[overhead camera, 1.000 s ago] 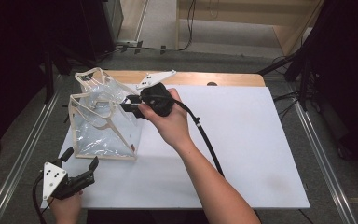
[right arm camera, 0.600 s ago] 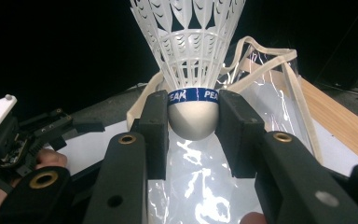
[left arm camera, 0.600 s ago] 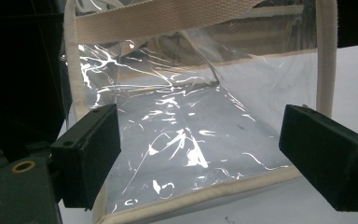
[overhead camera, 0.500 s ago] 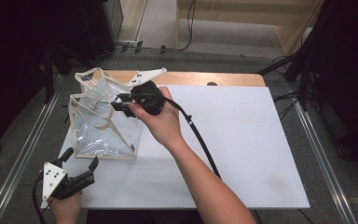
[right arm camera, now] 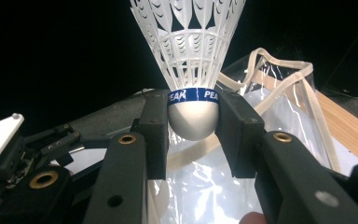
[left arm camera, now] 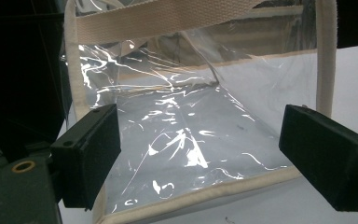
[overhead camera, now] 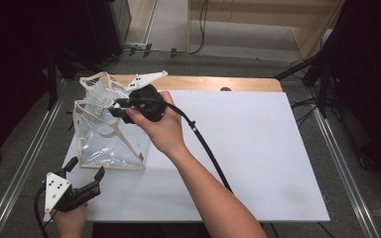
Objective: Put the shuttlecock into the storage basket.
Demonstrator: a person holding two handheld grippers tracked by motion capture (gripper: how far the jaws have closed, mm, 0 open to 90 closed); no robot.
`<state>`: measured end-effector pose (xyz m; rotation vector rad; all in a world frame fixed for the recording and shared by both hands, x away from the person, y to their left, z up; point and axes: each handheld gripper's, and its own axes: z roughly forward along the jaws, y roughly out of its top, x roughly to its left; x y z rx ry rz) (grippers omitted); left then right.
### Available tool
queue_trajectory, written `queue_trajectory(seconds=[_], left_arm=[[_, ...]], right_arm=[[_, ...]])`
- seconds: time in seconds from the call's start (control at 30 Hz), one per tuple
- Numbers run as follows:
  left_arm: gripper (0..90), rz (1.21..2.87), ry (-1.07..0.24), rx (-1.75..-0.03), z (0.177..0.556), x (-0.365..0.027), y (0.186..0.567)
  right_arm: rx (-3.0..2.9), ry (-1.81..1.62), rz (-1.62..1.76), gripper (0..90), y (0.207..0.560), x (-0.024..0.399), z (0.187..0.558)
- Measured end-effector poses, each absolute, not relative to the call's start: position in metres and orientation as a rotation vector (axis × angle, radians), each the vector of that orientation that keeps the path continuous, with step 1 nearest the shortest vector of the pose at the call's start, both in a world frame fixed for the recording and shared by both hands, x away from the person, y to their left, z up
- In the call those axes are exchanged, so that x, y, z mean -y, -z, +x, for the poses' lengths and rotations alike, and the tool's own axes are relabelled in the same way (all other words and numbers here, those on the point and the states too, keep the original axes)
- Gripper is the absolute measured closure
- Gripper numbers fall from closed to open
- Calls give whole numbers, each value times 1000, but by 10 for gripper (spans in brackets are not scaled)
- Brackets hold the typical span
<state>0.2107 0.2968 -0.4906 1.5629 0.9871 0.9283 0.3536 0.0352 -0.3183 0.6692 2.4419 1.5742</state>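
Note:
A clear plastic bag [overhead camera: 106,139] with cream trim stands on the left of the white table, its mouth upward. My right gripper [overhead camera: 115,110] hovers over the bag's open top, shut on a white shuttlecock [right arm camera: 193,70] by its rounded cork below the blue band; the feathers point away from the jaws. The bag's [right arm camera: 284,107] straps and wall lie just beyond the shuttlecock. My left gripper [overhead camera: 85,168] waits near the table's front left corner, open, its jaws apart and facing the bag's [left arm camera: 182,140] near wall with nothing between them.
The white table top [overhead camera: 258,148] stretches to the right of the bag, with a wooden strip [overhead camera: 228,82] along its back edge. The right gripper's black cable [overhead camera: 203,144] trails across the table beside the forearm. Metal rails [overhead camera: 342,163] run along both sides.
My right gripper has carried the shuttlecock leftward, from beside the bag to over its open top. The left gripper has stayed put.

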Motion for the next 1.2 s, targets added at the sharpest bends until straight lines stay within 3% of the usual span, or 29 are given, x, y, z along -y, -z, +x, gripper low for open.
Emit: queue_trajectory(seconds=[0.8,0.83,1.0,1.13,1.2], left_arm=[[134,1560,-928,-988,211,-297,491],[134,1560,-928,-988,211,-297,491],[133,1559,-928,-988,211,-297,490],[133,1559,-927,-988,211,-297,490],[134,1559,-927,-989,211,-297,490]], right_arm=[[-2453,-1557,733,620,326,-60,359],[-2455,-1552,742,598,326,-60,359],[-2496,-1628,724,285,326,-58,358],[-2474,-1635,703,139,323,-55,354],[-2446,-1646,708,135,322,-51,352]])
